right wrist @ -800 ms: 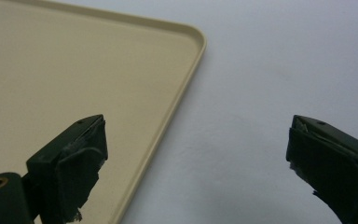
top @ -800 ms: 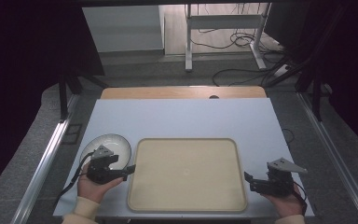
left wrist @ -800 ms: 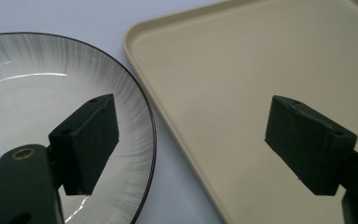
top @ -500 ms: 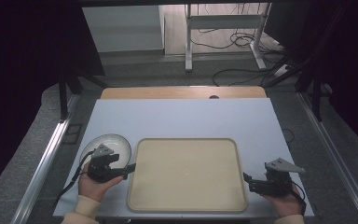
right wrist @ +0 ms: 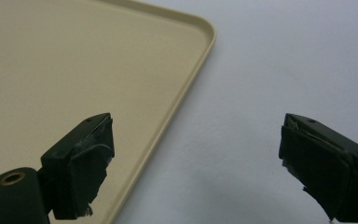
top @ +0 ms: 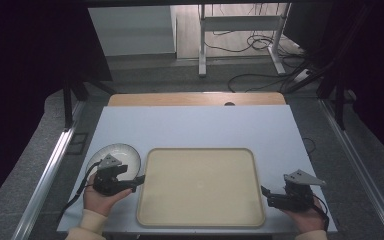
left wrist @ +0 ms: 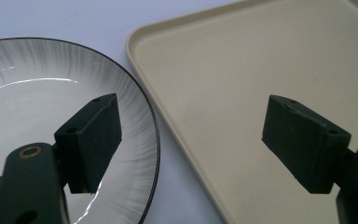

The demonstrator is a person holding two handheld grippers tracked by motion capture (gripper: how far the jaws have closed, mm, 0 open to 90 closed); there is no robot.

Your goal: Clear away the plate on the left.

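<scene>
Fingers spread on both: left gripper (top: pixel 139 179) straddles gap between plate (left wrist: pixel 37 93) and tray (top: pixel 200 185), likely lining up plate rim; right gripper (top: pixel 266 194) straddles tray edge.

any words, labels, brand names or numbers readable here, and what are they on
None: no text can be read in any view.
The tray is plain beige, with no print or logo.
The plate bears only grey radial streaks and a dark rim line, no lettering.
The left gripper and right gripper show no markings.
The table is bare white.
</scene>
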